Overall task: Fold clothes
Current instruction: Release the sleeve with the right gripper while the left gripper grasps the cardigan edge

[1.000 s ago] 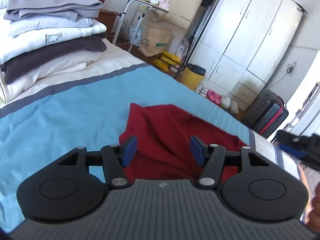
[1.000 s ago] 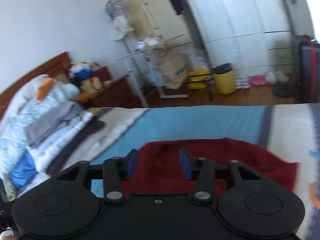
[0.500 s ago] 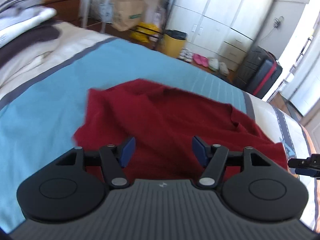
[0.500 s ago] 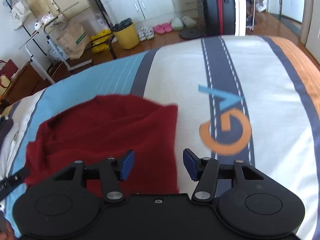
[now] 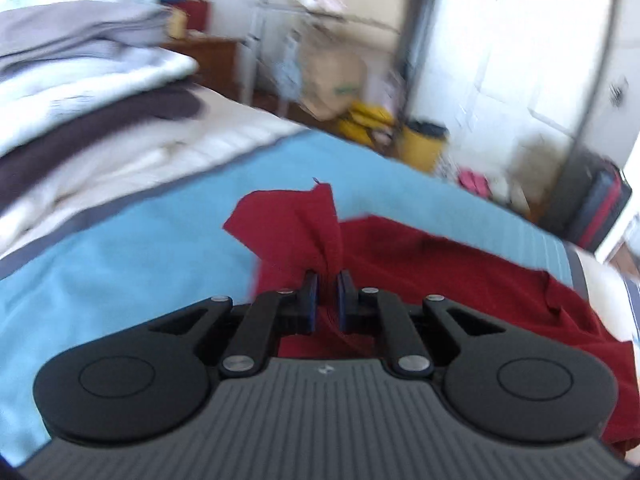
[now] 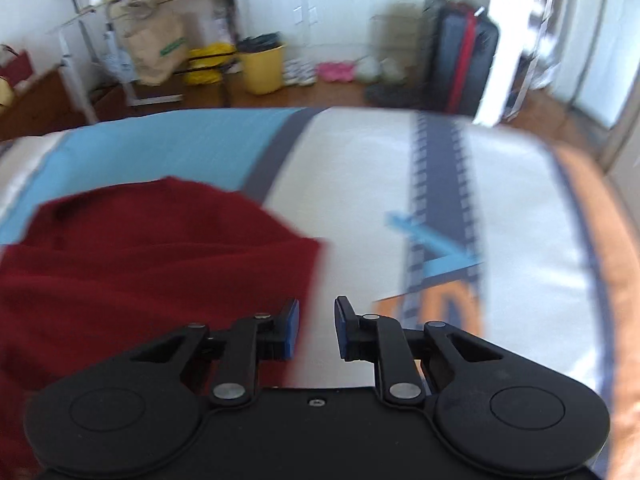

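Cloth pinched on the left, right fingers parted

The red garment (image 5: 460, 276) lies spread on the bed (image 5: 120, 264), mostly over the light-blue band of the bedcover, with its far side reaching toward the white part of the cover. The left gripper (image 5: 327, 300) is clenched on a bunched fold of the garment: the blue pads are drawn close together with red fabric squeezed between them, and a peak of cloth stands up just beyond the fingertips, raised off the bedcover. The rest of the garment trails away to the right of that gripper, flat and wrinkled.

In the right wrist view the same red garment (image 6: 152, 264) fills the lower left, its edge ending just beside the left finger of the right gripper (image 6: 316, 326). That gripper has its jaws apart with nothing between them; white bedcover shows through the gap. Whether the finger touches the cloth edge cannot be told because of blur.

A stack of folded clothes (image 5: 80, 92) sits on the bed to the left. On the floor beyond the bed stand a yellow bin (image 6: 262, 66), a paper bag (image 6: 154, 50) and a dark suitcase (image 6: 460, 60).
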`<action>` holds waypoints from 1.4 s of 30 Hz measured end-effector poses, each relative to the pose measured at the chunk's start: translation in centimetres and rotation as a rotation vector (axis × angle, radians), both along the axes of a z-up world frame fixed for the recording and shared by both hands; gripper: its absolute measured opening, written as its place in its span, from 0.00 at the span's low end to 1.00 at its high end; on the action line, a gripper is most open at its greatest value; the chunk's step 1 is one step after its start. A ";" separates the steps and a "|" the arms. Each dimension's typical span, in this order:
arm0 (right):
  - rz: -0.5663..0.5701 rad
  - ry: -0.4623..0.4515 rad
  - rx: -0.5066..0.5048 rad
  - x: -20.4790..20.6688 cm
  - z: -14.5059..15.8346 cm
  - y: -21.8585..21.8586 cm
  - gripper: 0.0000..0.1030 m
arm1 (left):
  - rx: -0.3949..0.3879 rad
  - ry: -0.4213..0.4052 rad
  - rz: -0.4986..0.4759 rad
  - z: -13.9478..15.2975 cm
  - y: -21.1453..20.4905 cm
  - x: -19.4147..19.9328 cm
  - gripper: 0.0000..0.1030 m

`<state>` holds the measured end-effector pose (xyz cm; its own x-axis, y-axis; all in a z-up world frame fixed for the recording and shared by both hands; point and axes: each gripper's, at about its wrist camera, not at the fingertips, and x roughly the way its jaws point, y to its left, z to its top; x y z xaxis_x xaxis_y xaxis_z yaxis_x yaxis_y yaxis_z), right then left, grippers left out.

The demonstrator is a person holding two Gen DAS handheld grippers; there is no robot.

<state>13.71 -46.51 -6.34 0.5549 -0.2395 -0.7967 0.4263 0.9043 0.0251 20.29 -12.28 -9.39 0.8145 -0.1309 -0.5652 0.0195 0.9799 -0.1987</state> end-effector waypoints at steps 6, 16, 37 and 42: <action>-0.023 -0.064 0.105 -0.9 0.6 -0.9 0.21 | 0.018 0.106 0.006 -1.5 1.9 -1.7 0.35; -0.011 -0.112 0.269 0.1 -0.1 -1.0 0.26 | -0.252 0.203 0.117 -2.1 8.7 -1.3 0.54; -0.159 -0.092 0.018 1.0 -0.6 -0.5 0.00 | -0.038 -0.010 -0.173 0.3 2.7 -0.5 0.18; -0.137 -0.056 -0.023 0.8 -1.2 0.4 0.01 | 0.011 0.254 -0.048 -3.8 4.6 2.2 0.55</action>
<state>14.53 -46.11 -7.52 0.5594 -0.3339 -0.7587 0.5443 0.8383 0.0324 22.46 -7.66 -13.19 0.6396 -0.1586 -0.7522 0.0175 0.9812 -0.1921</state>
